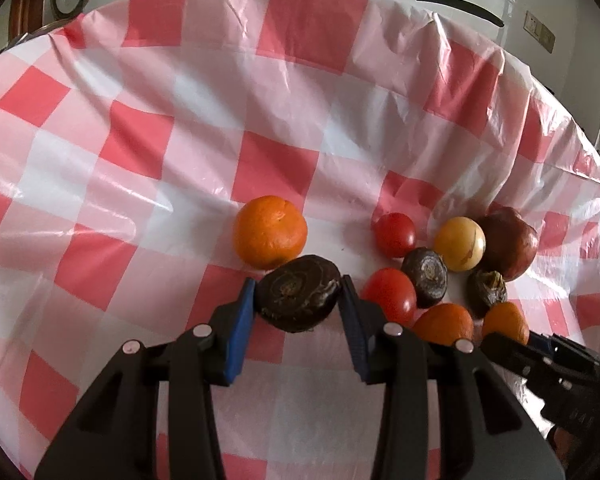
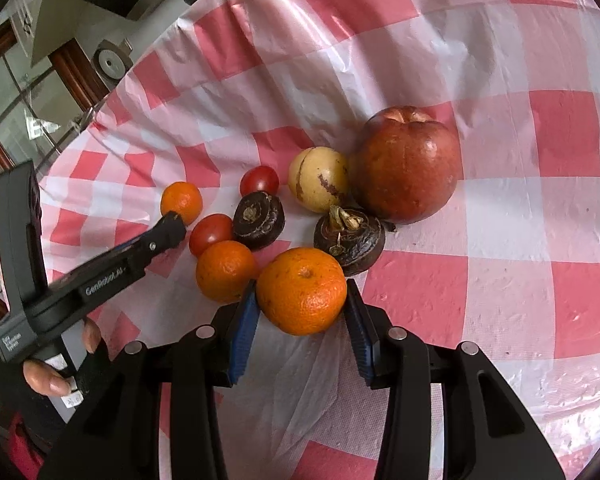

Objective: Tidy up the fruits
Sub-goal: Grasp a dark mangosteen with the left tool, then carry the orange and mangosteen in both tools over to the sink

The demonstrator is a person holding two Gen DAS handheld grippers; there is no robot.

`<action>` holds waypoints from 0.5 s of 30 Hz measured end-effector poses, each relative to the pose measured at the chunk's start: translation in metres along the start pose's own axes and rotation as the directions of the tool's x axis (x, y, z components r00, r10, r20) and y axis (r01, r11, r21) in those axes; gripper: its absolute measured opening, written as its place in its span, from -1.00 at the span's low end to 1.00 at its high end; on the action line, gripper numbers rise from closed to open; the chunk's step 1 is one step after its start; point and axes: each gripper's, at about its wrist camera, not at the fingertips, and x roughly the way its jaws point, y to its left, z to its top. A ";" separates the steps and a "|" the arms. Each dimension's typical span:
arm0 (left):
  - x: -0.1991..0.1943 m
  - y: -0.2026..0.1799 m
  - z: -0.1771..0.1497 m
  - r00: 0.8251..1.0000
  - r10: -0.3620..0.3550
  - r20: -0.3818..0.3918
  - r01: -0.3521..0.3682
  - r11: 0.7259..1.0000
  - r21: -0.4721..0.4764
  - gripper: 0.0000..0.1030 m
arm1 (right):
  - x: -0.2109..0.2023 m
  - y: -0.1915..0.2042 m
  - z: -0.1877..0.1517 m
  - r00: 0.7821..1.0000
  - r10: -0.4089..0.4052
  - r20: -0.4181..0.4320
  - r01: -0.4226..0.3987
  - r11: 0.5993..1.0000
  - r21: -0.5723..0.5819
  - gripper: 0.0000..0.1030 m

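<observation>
Left gripper (image 1: pixel 299 294): its blue pads (image 1: pixel 242 320) press on both flanks of a dark brown water chestnut (image 1: pixel 298 298), which sits between the fingertips with its ringed flat face toward the camera. No earlier view tells more of the jaws.
Held chestnut and the cloth: it appears slightly clear of the checked tablecloth (image 1: pixel 140 140), though the fisheye view makes that hard to be sure of.
Lone orange (image 1: pixel 270 231): directly beyond the held chestnut, just past the left fingertips, apart from the other fruit.
Right gripper (image 2: pixel 301 300): clamped on a mandarin (image 2: pixel 301 290), a blue pad against each side, stem dimple facing up.
Mandarin's neighbours: a second mandarin (image 2: pixel 225 270) lies just to its left, near the left-hand pad; a water chestnut with a dried stalk (image 2: pixel 350 240) lies just beyond it on the right.
Cluster beyond the right gripper: another flat water chestnut (image 2: pixel 259 220), two small red tomatoes (image 2: pixel 211 233) (image 2: pixel 259 180), a pale yellow round fruit (image 2: pixel 318 180) and a large red apple (image 2: pixel 406 166). The yellow fruit touches the apple.
Left gripper in the right wrist view: it reaches in from the left edge (image 2: pixel 172 224), its tip in front of the lone orange (image 2: pixel 181 201); the chestnut it holds is hidden there.
Person: a hand (image 2: pixel 60 368) wraps that gripper's handle at the lower left.
</observation>
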 end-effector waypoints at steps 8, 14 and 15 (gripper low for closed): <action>-0.028 -0.015 -0.033 0.999 0.029 0.026 -0.030 0.999 0.034 -0.19 | -0.015 -0.011 0.001 0.997 0.049 0.064 -0.051 0.998 0.034 -0.19; -0.060 -0.007 -0.057 0.998 0.046 0.051 -0.048 0.998 0.043 -0.19 | -0.036 -0.015 -0.006 0.990 0.017 0.138 -0.025 0.998 0.059 -0.19; -0.066 -0.006 -0.062 0.998 0.043 0.053 -0.045 0.998 0.041 -0.19 | -0.040 -0.013 -0.009 0.988 0.013 0.151 -0.022 0.998 0.059 -0.19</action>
